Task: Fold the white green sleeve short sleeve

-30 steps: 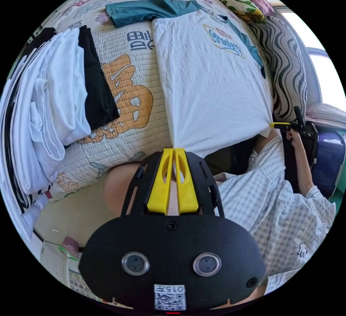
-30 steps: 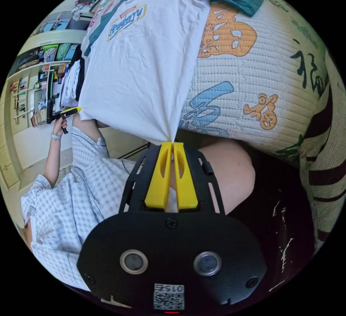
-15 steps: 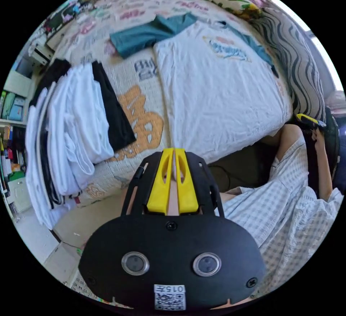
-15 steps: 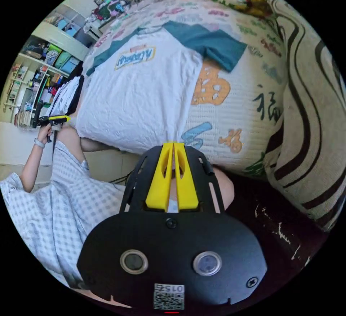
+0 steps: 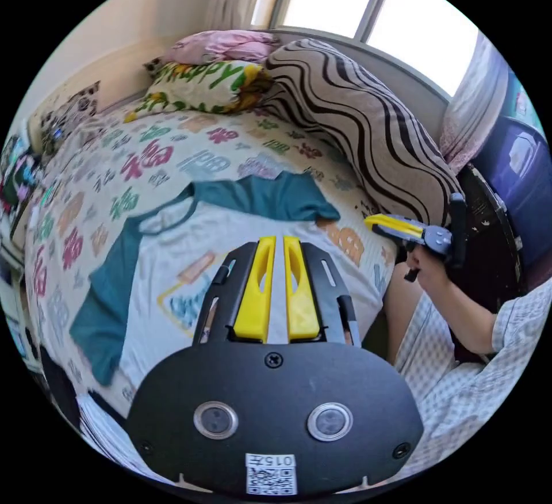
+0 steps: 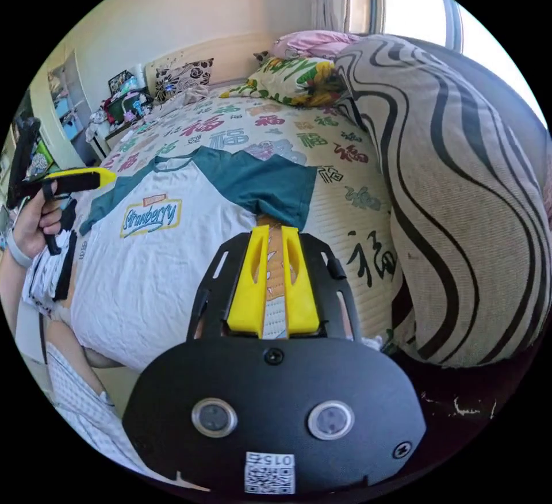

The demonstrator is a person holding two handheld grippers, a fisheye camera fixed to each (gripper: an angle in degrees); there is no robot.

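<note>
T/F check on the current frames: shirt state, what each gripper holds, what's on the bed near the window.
1. The white shirt with green sleeves lies spread flat on the bed, print side up. True.
2. The left gripper is clamped on the shirt's hem. False: its jaws stand slightly apart with nothing between them.
3. The right gripper holds no cloth. True: the bedcover shows through the gap between its jaws.
4. The shirt is already folded in half. False: both green sleeves lie spread out to the sides.
5. A striped cushion lies along the window side of the bed. True.
</note>
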